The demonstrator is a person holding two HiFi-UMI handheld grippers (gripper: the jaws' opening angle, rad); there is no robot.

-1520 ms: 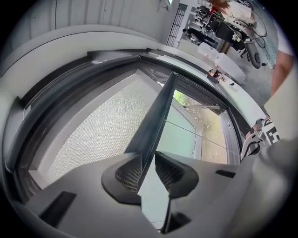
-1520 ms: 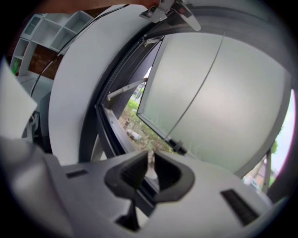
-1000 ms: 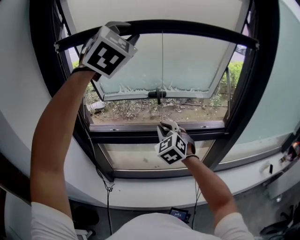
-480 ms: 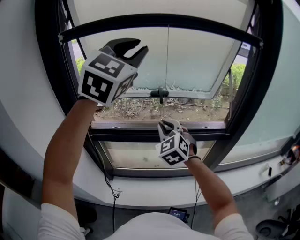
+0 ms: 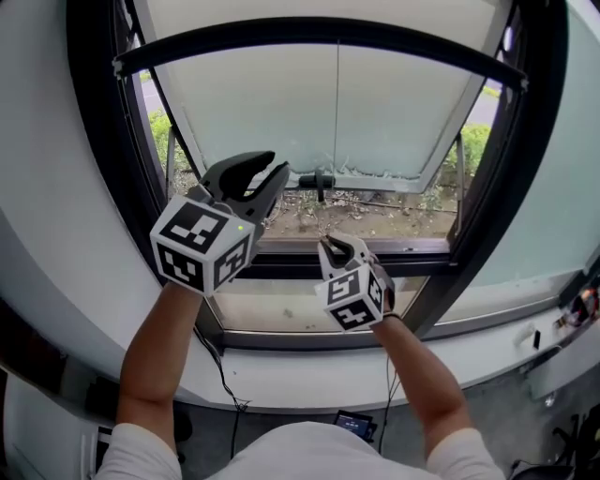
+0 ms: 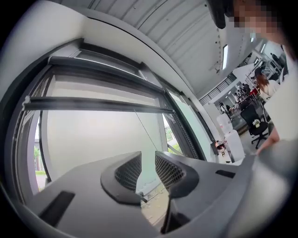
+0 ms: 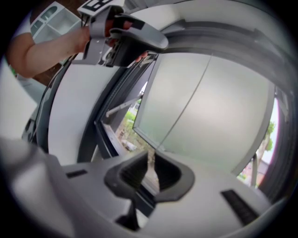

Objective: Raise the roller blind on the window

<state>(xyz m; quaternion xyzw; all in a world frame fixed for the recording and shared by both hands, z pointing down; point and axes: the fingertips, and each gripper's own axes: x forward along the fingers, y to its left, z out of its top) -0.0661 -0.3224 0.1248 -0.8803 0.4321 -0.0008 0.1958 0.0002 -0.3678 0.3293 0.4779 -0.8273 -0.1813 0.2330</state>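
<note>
Roller blind (image 5: 309, 11) hangs at the frame's top, its cord (image 5: 337, 122) dropping straight down the middle into the right gripper's (image 5: 338, 247) closed fingers, while the left gripper (image 5: 272, 169), fingers open and empty, sits left of it.
</note>
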